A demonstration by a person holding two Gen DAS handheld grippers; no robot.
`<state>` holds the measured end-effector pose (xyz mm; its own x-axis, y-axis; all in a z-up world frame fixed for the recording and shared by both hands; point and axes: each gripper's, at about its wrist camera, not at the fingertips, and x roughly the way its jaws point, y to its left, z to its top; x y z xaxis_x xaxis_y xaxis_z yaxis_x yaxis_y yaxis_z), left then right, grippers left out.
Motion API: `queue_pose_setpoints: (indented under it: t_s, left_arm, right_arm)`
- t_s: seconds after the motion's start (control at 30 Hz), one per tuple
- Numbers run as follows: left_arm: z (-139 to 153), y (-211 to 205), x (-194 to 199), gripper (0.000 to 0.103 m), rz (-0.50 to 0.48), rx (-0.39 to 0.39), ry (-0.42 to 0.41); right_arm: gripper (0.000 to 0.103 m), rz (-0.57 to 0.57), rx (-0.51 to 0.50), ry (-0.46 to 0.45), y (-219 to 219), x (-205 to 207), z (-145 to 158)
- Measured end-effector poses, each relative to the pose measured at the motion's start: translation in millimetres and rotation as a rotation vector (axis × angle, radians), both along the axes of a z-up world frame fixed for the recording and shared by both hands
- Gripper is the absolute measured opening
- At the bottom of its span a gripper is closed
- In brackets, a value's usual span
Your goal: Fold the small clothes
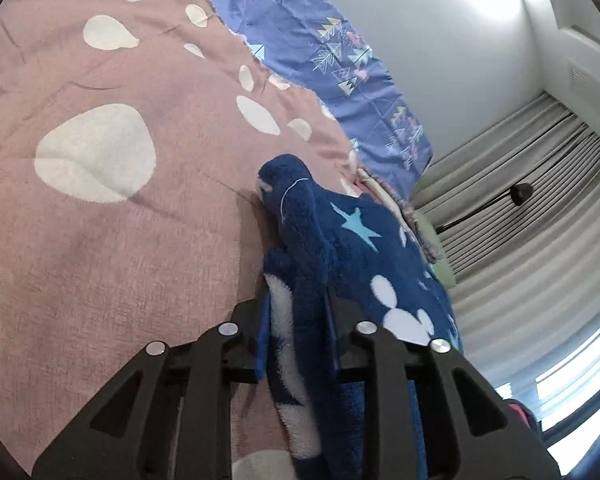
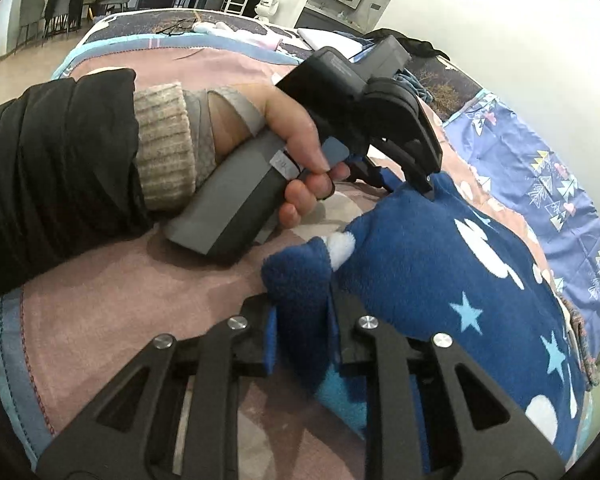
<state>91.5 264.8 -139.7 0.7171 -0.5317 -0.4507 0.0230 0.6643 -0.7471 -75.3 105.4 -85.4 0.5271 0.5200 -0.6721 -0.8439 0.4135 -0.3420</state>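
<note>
A dark blue fleece garment [image 1: 352, 248] with light blue stars and white shapes lies on the pink bedspread [image 1: 120, 240]. My left gripper [image 1: 298, 304] is shut on a bunched edge of it. In the right wrist view the same garment [image 2: 460, 280] spreads to the right. My right gripper [image 2: 302, 312] is shut on another bunched edge. The left gripper [image 2: 422, 188], held by a hand in a black sleeve, also shows there, its tips pinching the garment's far edge.
A purple patterned sheet [image 1: 340, 64] lies beyond the pink bedspread [image 2: 120, 300]. Grey curtains [image 1: 520, 200] and a window stand to the right. Other clothes [image 2: 240, 34] lie at the far end of the bed. Chairs [image 2: 48, 8] stand in the room behind.
</note>
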Motion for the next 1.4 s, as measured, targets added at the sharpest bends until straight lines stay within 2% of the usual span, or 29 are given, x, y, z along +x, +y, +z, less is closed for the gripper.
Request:
queue_pose_setpoints:
  t_s: [0.1, 0.17, 0.27, 0.3, 0.37, 0.43, 0.5, 0.53, 0.57, 0.6, 0.63, 0.73, 0.77, 0.8, 0.83, 0.87, 0.97, 1.03, 1.07, 1.17, 1.23, 1.33, 1.4]
  left_arm:
    - [-1, 4, 0, 0.029, -0.001, -0.030, -0.005]
    - [-2, 6, -2, 0.032, -0.005, -0.037, -0.009]
    - [-2, 6, -3, 0.038, -0.017, -0.035, -0.013]
    - [-3, 4, -1, 0.040, -0.029, -0.028, -0.011]
    - [1, -3, 7, 0.053, -0.067, -0.007, -0.012]
    - [7, -14, 21, 0.055, -0.099, 0.056, -0.002]
    - [7, -16, 36, 0.044, -0.089, 0.095, 0.025]
    - [5, -13, 43, 0.032, -0.077, 0.079, 0.035]
    - [0, -8, 45, 0.026, -0.066, 0.033, 0.038]
    - [-2, -4, 43, 0.024, -0.058, 0.009, 0.027]
    - [-2, -2, 39, 0.022, -0.052, -0.010, 0.011]
    - [5, 3, 24, 0.021, -0.036, -0.056, -0.075]
    - [5, 5, 22, 0.021, -0.033, -0.070, -0.084]
    - [0, 6, 25, 0.022, -0.027, -0.080, -0.056]
    - [-7, 7, 29, 0.022, -0.023, -0.080, -0.011]
    - [-9, 6, 30, 0.024, -0.024, -0.080, -0.001]
    - [-7, 3, 28, 0.026, -0.026, -0.051, -0.009]
    - [-6, 1, 29, 0.027, -0.024, -0.041, -0.006]
    - [-5, 0, 30, 0.027, -0.024, -0.036, -0.006]
    - [-5, 0, 29, 0.027, -0.021, -0.015, -0.003]
    - [-4, 0, 29, 0.028, -0.021, -0.006, -0.001]
    - [-4, -1, 30, 0.028, -0.022, -0.003, 0.001]
    - [-3, 0, 30, 0.028, -0.023, -0.002, 0.001]
  right_arm:
    - [0.032, 0.002, 0.002, -0.007, -4, -2, 3]
    - [0.040, 0.008, -0.012, -0.054, -9, -8, 4]
    - [0.042, 0.010, -0.052, -0.146, -22, -15, 2]
    - [0.043, 0.001, -0.081, -0.162, -25, -15, -3]
    - [0.046, 0.000, -0.110, -0.192, -24, -14, -10]
    - [0.048, -0.011, -0.129, -0.235, -12, -12, -12]
    - [0.050, -0.013, -0.138, -0.280, 4, -11, -15]
    - [0.045, -0.017, -0.138, -0.294, 10, -8, -17]
    - [0.036, -0.021, -0.137, -0.292, 14, -5, -19]
    - [0.026, -0.021, -0.139, -0.270, 18, -1, -19]
    - [0.022, -0.022, -0.133, -0.257, 19, 0, -17]
    - [0.020, -0.045, -0.050, -0.124, 14, 0, 5]
    - [0.020, -0.055, -0.030, -0.096, 13, 1, 9]
    - [0.020, -0.059, -0.032, -0.074, 14, 5, 7]
    - [0.023, -0.056, -0.043, -0.073, 15, 7, 1]
    - [0.024, -0.053, -0.055, -0.079, 14, 9, -7]
    - [0.029, -0.053, -0.043, -0.093, 9, 9, -3]
    - [0.032, -0.062, -0.030, -0.070, 6, 8, -4]
    - [0.039, -0.065, -0.022, -0.055, 3, 8, -2]
    - [0.043, -0.079, 0.026, -0.002, -9, 1, 8]
    - [0.047, -0.125, 0.091, 0.043, -25, 3, 21]
    - [0.050, -0.243, 0.180, 0.157, -49, 23, 40]
    - [0.050, -0.308, 0.193, 0.151, -55, 31, 47]
